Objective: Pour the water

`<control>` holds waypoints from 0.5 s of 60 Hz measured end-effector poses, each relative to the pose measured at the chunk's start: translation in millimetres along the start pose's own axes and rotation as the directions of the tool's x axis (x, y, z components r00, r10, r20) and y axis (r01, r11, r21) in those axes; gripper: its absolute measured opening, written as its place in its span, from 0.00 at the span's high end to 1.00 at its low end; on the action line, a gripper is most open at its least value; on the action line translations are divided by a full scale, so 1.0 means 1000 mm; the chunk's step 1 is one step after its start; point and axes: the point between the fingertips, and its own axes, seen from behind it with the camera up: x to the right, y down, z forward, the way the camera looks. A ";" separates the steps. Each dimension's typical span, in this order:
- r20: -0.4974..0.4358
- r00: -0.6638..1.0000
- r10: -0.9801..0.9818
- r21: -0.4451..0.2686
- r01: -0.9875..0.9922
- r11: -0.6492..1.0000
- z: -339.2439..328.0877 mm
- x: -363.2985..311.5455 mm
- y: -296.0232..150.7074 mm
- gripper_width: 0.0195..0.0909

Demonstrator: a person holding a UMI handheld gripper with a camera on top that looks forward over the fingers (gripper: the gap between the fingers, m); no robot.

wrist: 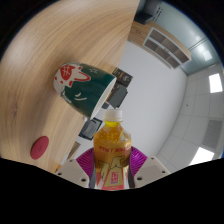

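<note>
Bottle (113,150) sits right in your gripper (113,165), standing between the two fingers with its yellow cap (114,119) pointing away from you and amber liquid showing under the neck. You can see the purple pads (92,157) hugging the label on both sides, so the fingers are narrowed and holding the bottle. Its lower part is cut off below the fingers, and the print on the red and yellow label is too small to read.

Your view is tipped hard, so the wooden table (60,45) fills the side beyond the bottle and slants away. A green paper cup (82,86) with a red and white pattern lies over on its side near the table's edge, just beyond the cap; you cannot see into its mouth. A dark boxy thing (118,92) sits at that same edge beside the cup, too blurred to name. A small round red object (39,148) rests on the table near the finger on that side, partly cut off.

Past the table edge you get a pale room with ceiling lights (216,83), hard to make out
</note>
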 end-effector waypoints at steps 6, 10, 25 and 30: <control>-0.014 0.987 0.159 -0.022 -0.159 0.987 0.000 0.007 0.010 0.64; -0.037 0.952 0.303 -0.039 -0.305 0.952 0.000 0.020 0.023 0.64; -0.141 0.301 0.943 -0.043 -0.954 0.298 -0.009 0.015 0.082 0.64; -0.130 -0.046 0.990 -0.079 -0.995 -0.057 -0.013 -0.018 0.083 0.64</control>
